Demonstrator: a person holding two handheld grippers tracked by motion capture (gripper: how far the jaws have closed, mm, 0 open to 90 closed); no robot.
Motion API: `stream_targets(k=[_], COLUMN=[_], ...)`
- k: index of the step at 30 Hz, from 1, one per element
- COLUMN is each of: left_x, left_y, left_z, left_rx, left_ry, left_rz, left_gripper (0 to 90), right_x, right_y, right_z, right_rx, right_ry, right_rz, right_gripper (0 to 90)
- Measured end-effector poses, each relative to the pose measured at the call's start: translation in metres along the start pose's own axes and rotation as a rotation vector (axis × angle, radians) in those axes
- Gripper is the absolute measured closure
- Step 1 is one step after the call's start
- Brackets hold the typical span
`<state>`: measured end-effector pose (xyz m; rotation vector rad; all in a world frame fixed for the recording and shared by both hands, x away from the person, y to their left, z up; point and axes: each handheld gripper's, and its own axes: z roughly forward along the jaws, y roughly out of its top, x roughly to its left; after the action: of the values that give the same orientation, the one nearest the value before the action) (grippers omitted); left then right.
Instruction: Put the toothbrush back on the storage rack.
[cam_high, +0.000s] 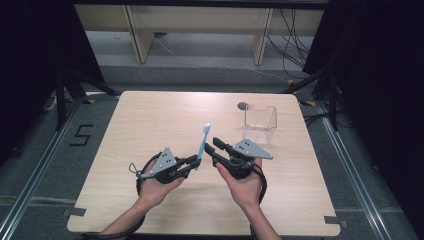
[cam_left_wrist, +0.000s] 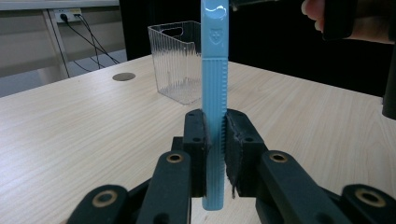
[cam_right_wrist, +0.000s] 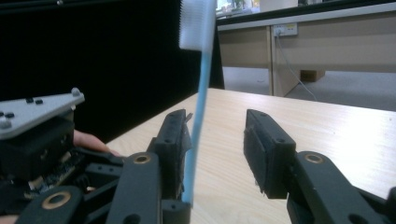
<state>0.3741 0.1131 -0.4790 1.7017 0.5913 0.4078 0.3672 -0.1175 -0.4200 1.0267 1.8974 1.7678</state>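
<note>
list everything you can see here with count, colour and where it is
toothbrush: 1, light blue with white bristles, held upright over the middle of the table
bin: 1, clear plastic, far right part of the table
table: 1, pale wood, centre of the scene
hole cover: 1, grey, in the tabletop just left of the bin
cables: several, black, on the floor beyond the table
left hand-held gripper: 1, black, shut on the toothbrush handle
right hand-held gripper: 1, black, jaws open around the toothbrush stem, beside the left one
hands: 2, at the near edge, each holding a hand-held gripper
</note>
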Motion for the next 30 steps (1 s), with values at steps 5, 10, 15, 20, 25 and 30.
stream_targets(k=[5, 10, 15, 20, 25, 30], left_x=[-0.004, -0.007, -0.009, -0.011, -0.012, -0.013], left_y=[0.001, 0.002, 0.002, 0.001, 0.002, 0.002], left_z=[0.003, 0.005, 0.009, 0.011, 0.011, 0.013], left_rx=[-0.001, -0.002, 0.001, -0.019, -0.007, -0.01], left_ry=[0.003, 0.003, 0.006, 0.004, 0.015, 0.012], left_rz=[-0.002, -0.001, -0.007, -0.013, -0.016, -0.016], left_gripper=[78.7, 78.7, 78.7, 78.6, 78.7, 78.5], right_x=[0.001, 0.002, 0.0, 0.001, 0.003, 0.003], right_y=[0.003, 0.005, 0.006, 0.005, 0.005, 0.006], right_z=[0.003, 0.004, 0.005, 0.006, 0.005, 0.004], right_rx=[-0.011, -0.023, -0.034, -0.024, -0.023, -0.028], right_ry=[-0.011, -0.016, -0.039, -0.034, -0.036, -0.034], right_rz=[-0.008, 0.011, -0.002, 0.007, 0.014, 0.007], right_gripper=[63.4, 68.4, 72.5, 76.5, 80.2, 85.7])
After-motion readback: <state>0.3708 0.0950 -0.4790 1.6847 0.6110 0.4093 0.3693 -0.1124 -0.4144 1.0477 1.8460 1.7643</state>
